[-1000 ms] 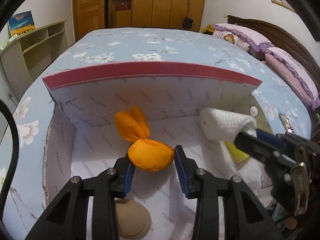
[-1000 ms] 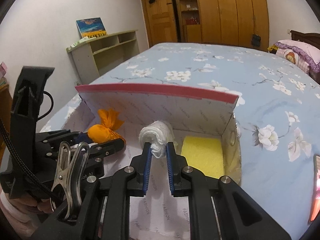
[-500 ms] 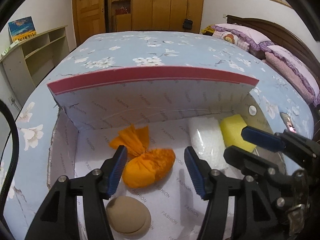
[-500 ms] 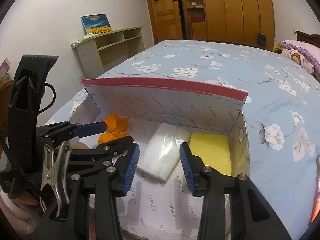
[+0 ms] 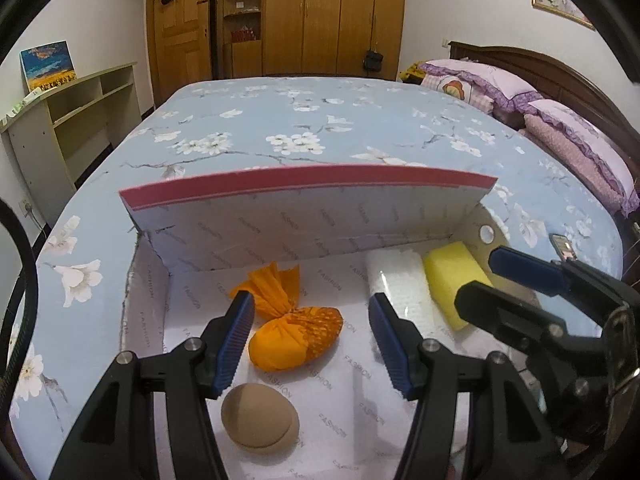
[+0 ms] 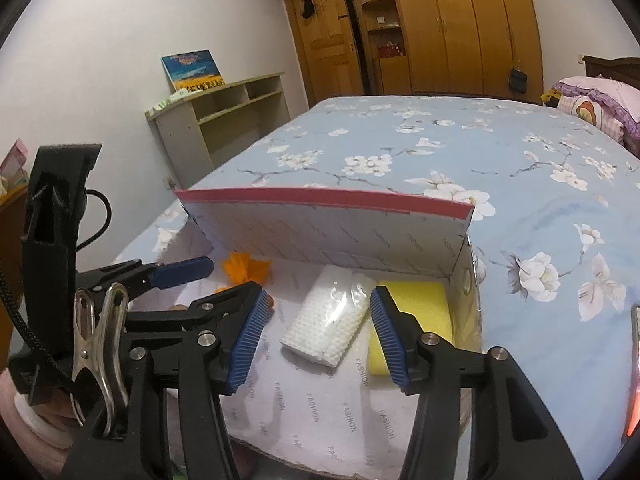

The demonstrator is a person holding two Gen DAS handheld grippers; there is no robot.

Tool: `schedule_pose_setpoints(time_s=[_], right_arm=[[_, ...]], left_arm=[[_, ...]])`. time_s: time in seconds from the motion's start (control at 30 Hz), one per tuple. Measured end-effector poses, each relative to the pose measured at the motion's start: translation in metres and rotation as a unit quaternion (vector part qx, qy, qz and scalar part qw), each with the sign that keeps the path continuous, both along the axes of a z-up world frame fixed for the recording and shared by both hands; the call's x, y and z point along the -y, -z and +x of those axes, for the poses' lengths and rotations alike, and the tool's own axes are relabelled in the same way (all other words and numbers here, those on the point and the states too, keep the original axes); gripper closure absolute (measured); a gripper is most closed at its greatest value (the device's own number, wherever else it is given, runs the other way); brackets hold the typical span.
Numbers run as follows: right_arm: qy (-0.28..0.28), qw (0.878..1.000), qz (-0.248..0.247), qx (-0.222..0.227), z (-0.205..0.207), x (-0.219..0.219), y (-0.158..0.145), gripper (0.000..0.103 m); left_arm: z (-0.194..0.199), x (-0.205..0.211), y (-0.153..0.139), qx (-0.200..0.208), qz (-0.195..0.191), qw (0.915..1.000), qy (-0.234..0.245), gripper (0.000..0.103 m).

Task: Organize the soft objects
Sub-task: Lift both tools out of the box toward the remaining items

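An open cardboard box (image 5: pixel 304 232) (image 6: pixel 332 236) with a red-edged lid flap sits on the bed. Inside lie an orange cloth pouch (image 5: pixel 294 338) (image 6: pixel 246 266), a tan round sponge (image 5: pixel 260 416), a white wrapped cloth roll (image 5: pixel 394 280) (image 6: pixel 328 326) and a yellow sponge (image 5: pixel 454 280) (image 6: pixel 414 308). My left gripper (image 5: pixel 310 338) is open above the orange pouch, its pads clear of it. My right gripper (image 6: pixel 320 338) (image 5: pixel 508 284) hovers over the white roll with its jaws opening, touching nothing.
The box rests on a blue floral bedspread (image 5: pixel 320 132). Purple pillows (image 5: pixel 520 96) lie at the headboard on the right. A beige shelf unit (image 5: pixel 68 120) stands on the left, wooden wardrobes (image 5: pixel 304 16) behind. A phone (image 5: pixel 562 246) lies right of the box.
Both grippers let go: the left released the orange pouch and rose, the right released the white roll, which now lies flat beside the yellow sponge. Both jaws stand wider.
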State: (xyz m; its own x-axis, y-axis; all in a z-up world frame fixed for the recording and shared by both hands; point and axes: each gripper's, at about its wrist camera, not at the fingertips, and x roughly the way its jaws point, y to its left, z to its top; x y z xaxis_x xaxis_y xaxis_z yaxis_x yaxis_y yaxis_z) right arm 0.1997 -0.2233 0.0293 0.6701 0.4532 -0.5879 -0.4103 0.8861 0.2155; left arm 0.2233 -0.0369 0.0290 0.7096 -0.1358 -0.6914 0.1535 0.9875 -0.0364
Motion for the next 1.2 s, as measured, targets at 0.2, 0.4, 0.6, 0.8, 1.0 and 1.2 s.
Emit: schedule_pose_setpoints(time_s=[0.2, 0.4, 0.6, 0.8, 1.0, 1.2], right_arm=[[-0.002, 1.000, -0.003, 0.008, -0.011, 0.000, -0.007, 0.048], [-0.003, 1.000, 0.008, 0.012, -0.024, 0.004, -0.015, 0.048], [-0.003, 1.000, 0.010, 0.017, -0.039, 0.007, -0.020, 0.048], [-0.001, 1.000, 0.017, 0.018, -0.055, 0.008, -0.022, 0.047], [0.006, 1.000, 0.012, 0.015, -0.068, 0.008, -0.019, 0.047], [0.011, 1.000, 0.014, 0.013, -0.087, 0.010, -0.018, 0.047]], left_arm=[[-0.012, 0.000, -0.011, 0.010, -0.002, 0.9999, -0.001, 0.040], [-0.026, -0.003, -0.022, 0.021, -0.007, 0.9997, -0.002, 0.040], [-0.041, -0.006, -0.030, 0.028, -0.012, 0.9995, -0.005, 0.040], [-0.058, -0.008, -0.034, 0.034, -0.013, 0.9993, -0.009, 0.040], [-0.075, -0.010, -0.034, 0.034, -0.020, 0.9992, -0.012, 0.040], [-0.097, -0.016, -0.035, 0.035, -0.032, 0.9988, -0.017, 0.040]])
